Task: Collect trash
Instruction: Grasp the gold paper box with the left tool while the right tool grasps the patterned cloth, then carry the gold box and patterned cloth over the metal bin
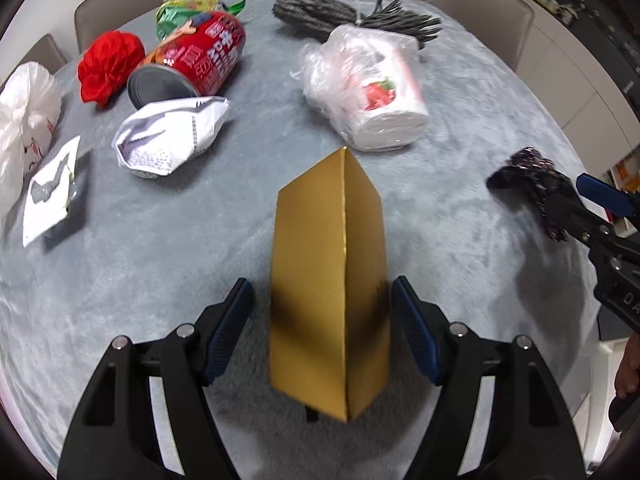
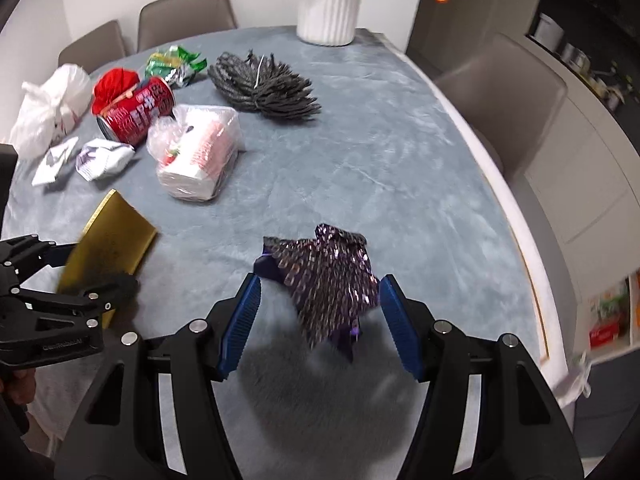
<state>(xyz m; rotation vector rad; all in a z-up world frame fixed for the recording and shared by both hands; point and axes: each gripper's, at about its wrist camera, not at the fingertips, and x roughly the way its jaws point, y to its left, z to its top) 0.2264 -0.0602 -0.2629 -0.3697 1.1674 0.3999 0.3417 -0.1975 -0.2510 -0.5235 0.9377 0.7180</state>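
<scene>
table (image 2: 380, 160): grey cloth | vase (image 2: 330, 2): white, ribbed, far edge | chairs (image 2: 186, 12): grey, around table

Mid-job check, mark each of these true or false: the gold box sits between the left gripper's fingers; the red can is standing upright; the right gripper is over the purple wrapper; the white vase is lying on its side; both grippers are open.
1. The gold box sits between the left gripper fingers. True.
2. The red can stands upright. False: it lies on its side.
3. The right gripper is over the purple wrapper. True.
4. The white vase lies on its side. False: it stands upright.
5. Both grippers are open. True.
</scene>
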